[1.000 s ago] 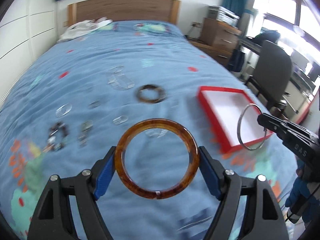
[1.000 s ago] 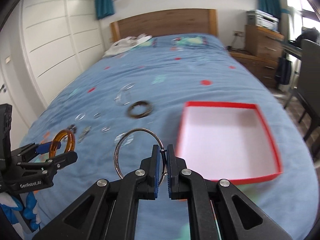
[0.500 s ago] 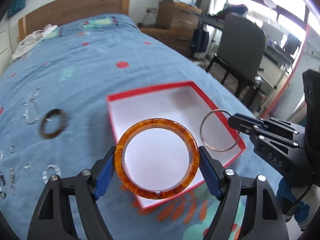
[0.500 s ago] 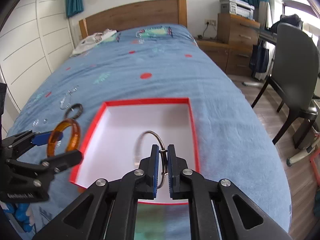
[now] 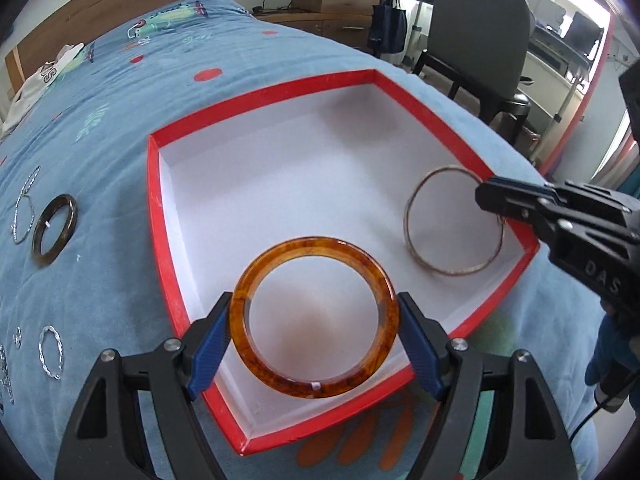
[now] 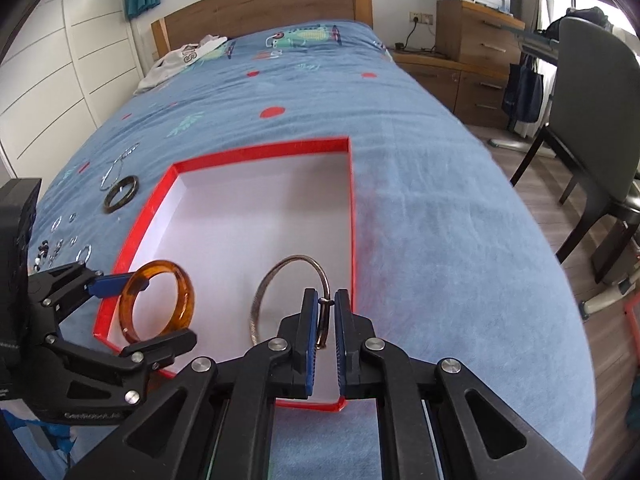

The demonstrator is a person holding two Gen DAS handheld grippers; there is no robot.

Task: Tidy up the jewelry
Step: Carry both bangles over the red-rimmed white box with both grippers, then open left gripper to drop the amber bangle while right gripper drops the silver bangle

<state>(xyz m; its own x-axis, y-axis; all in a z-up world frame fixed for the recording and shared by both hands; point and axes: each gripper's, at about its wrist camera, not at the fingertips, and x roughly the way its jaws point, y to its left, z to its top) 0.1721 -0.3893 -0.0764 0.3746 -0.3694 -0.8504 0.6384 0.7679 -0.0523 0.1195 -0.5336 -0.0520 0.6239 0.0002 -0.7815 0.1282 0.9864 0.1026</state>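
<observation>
Both claws have swung from the bed's loose jewelry to over the red box [image 5: 154, 216]. The left claw [image 5: 314, 336] grips the amber bangle [image 5: 314, 387]; the right claw [image 6: 324, 320] has parted around the thin metal bangle [image 6: 260, 300]. Lower each before letting go.

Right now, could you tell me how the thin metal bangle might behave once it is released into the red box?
The thin metal bangle stands on edge, so it would probably tip flat. It looks rigid and light.

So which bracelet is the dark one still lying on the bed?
Find the red box on the blue bed. Just left of it, on the cover, lies the dark bangle, beside a thin silver chain. It is thick and brownish-black, unlike the small silvery rings nearer the camera.
</observation>
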